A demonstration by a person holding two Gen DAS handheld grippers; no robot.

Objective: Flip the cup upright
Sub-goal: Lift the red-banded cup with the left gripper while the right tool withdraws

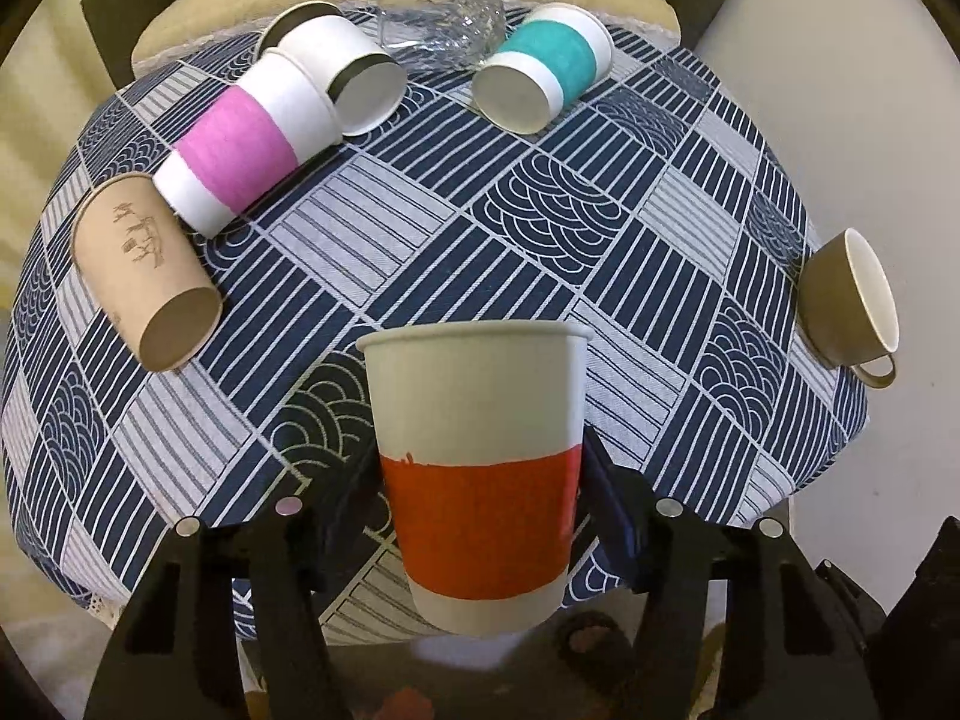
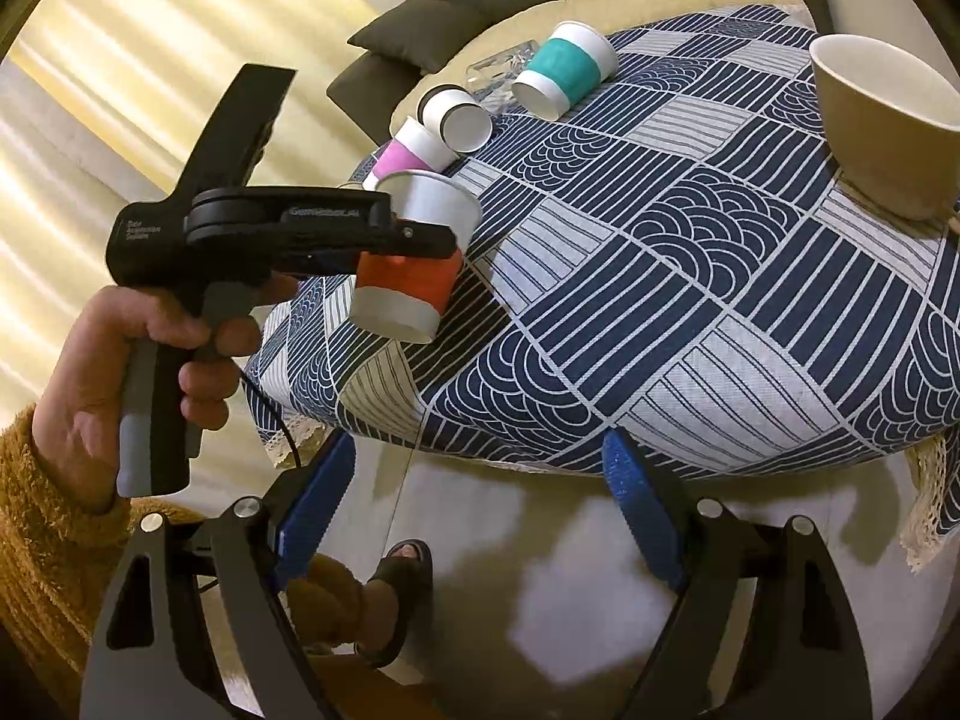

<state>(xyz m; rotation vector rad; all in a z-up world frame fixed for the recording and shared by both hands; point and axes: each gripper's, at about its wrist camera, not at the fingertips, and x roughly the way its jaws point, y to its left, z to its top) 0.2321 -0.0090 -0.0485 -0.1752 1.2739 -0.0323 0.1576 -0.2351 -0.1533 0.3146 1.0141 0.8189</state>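
Observation:
My left gripper [image 1: 480, 480] is shut on a white paper cup with an orange-red band [image 1: 480, 504]. It holds the cup upright, mouth up, above the near edge of the table; the cup also shows in the right wrist view [image 2: 408, 264]. The left gripper [image 2: 420, 240] appears there from the side, held by a hand. My right gripper [image 2: 480, 504] is open and empty, off the table's front edge over the floor, with blue pads [image 2: 636, 510].
On the patterned tablecloth [image 1: 540, 228] lie a pink-banded cup [image 1: 240, 138], a white cup [image 1: 342, 66], a brown cup [image 1: 144, 276], a teal-banded cup [image 1: 546, 66] and a clear glass [image 1: 444, 24], all on their sides. An olive teacup [image 1: 852, 300] stands upright at the right edge. A foot in a slipper [image 2: 402, 576] is below.

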